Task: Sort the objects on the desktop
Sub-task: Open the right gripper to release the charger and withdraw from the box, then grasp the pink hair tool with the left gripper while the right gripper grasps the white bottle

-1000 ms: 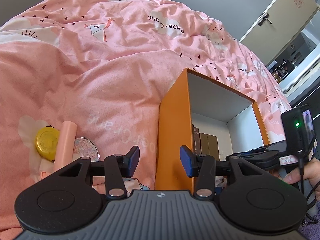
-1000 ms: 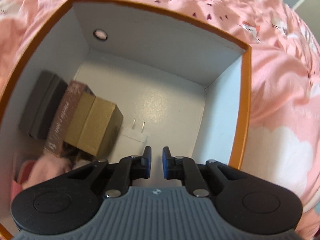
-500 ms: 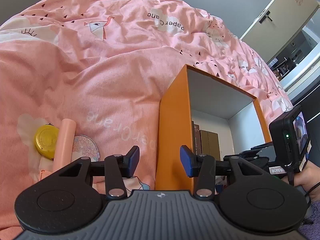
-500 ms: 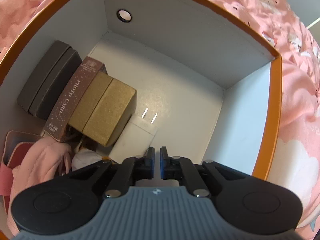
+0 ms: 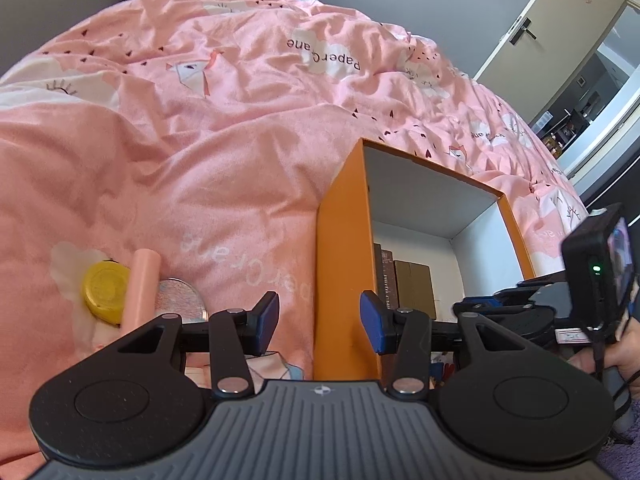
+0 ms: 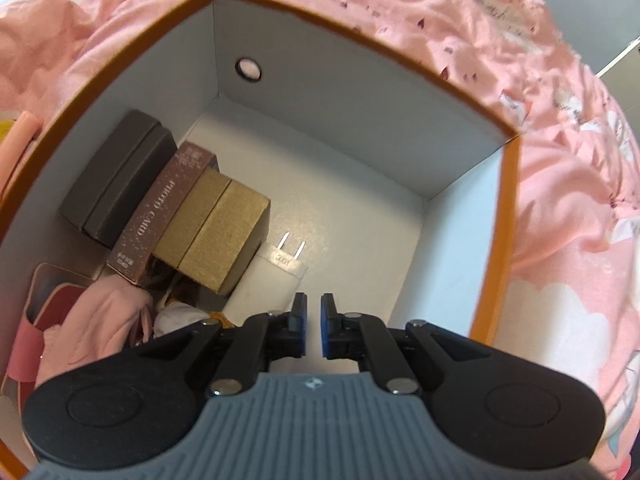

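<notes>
An orange box (image 6: 496, 240) with a white inside stands open on the pink quilt. In it lie a white charger plug (image 6: 280, 276), a gold box (image 6: 224, 232), a brown photo card box (image 6: 164, 216), a dark grey case (image 6: 116, 184) and pink cloth (image 6: 100, 320). My right gripper (image 6: 314, 320) hangs over the box, shut and holding nothing, the charger just beyond its tips. My left gripper (image 5: 319, 322) stands open at the box's left wall (image 5: 340, 264), gripping nothing. Left of it lie a yellow round lid (image 5: 105, 292), a pink tube (image 5: 140, 284) and a glittery compact (image 5: 178, 300).
The pink quilt (image 5: 200, 140) covers the bed all around the box. In the left wrist view the right gripper (image 5: 476, 305) and a hand (image 5: 616, 360) reach in from the right. A door (image 5: 560, 28) stands at the far right.
My right gripper shut its small gap and drew back up from the box floor, leaving the charger lying there. More of the box shows now. The left gripper stayed put.
</notes>
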Motion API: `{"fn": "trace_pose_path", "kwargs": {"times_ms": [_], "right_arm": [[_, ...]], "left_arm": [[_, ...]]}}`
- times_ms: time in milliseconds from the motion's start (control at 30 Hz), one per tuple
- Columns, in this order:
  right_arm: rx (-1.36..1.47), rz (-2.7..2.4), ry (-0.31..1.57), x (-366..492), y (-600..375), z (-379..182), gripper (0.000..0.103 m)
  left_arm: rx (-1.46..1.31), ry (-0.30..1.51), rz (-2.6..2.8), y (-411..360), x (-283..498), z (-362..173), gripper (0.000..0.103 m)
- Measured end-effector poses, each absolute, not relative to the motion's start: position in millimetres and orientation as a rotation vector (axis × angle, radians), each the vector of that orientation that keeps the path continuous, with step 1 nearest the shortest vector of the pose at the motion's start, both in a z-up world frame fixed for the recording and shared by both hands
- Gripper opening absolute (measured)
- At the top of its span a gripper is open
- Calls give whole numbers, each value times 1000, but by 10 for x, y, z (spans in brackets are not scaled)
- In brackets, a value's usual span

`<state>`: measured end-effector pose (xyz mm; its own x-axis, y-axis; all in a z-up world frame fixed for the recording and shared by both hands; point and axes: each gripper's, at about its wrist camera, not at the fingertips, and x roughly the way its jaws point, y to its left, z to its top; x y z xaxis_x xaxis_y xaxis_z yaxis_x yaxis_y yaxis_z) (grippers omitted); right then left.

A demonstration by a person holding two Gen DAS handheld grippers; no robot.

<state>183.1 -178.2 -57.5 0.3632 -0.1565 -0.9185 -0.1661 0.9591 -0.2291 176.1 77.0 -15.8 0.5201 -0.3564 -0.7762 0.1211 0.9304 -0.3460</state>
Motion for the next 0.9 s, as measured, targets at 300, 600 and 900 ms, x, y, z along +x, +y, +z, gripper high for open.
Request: {"fn": "trace_pose_path", "kwargs": {"times_ms": [300,600,900], "right_arm": [[-136,210,996,1603,-1434,-21,8],[1,476,956,1649,-900,166,20],[13,535,1140,1754,20,-316,26]], "left_arm": [[-260,982,-205,1199,1585,62,52],[-197,1070,-112,1539,1415,-70,52],[-179,1102,-59,1756,1282,-238,43]]}}
